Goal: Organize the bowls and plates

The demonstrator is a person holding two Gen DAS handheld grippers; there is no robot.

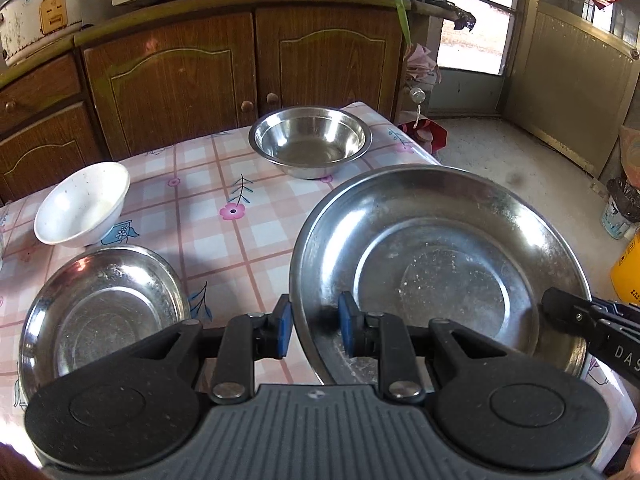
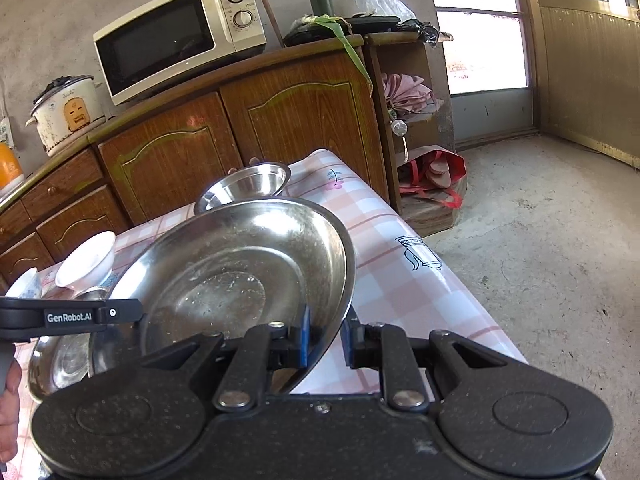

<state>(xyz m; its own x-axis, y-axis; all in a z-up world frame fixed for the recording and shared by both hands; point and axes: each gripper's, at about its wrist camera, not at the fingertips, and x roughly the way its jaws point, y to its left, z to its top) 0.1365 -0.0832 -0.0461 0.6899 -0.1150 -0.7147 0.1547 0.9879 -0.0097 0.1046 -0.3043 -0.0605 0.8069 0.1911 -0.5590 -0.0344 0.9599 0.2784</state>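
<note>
A large steel plate (image 1: 440, 272) is held tilted above the checked table (image 1: 208, 208); it also shows in the right wrist view (image 2: 240, 272). My left gripper (image 1: 314, 330) straddles its near-left rim with both pads close to the metal. My right gripper (image 2: 326, 338) straddles its right rim the same way and shows in the left wrist view (image 1: 568, 312). A smaller steel plate (image 1: 100, 312) lies at the near left, a white bowl (image 1: 82, 204) behind it, and a steel bowl (image 1: 310, 140) at the far edge.
Wooden cabinets (image 1: 180, 76) stand just behind the table, with a microwave (image 2: 176, 36) and a rice cooker (image 2: 68, 112) on top. A second small bowl (image 2: 26, 284) sits at the far left. Bare concrete floor (image 2: 540, 240) lies right of the table, with a red bag (image 2: 432, 180) there.
</note>
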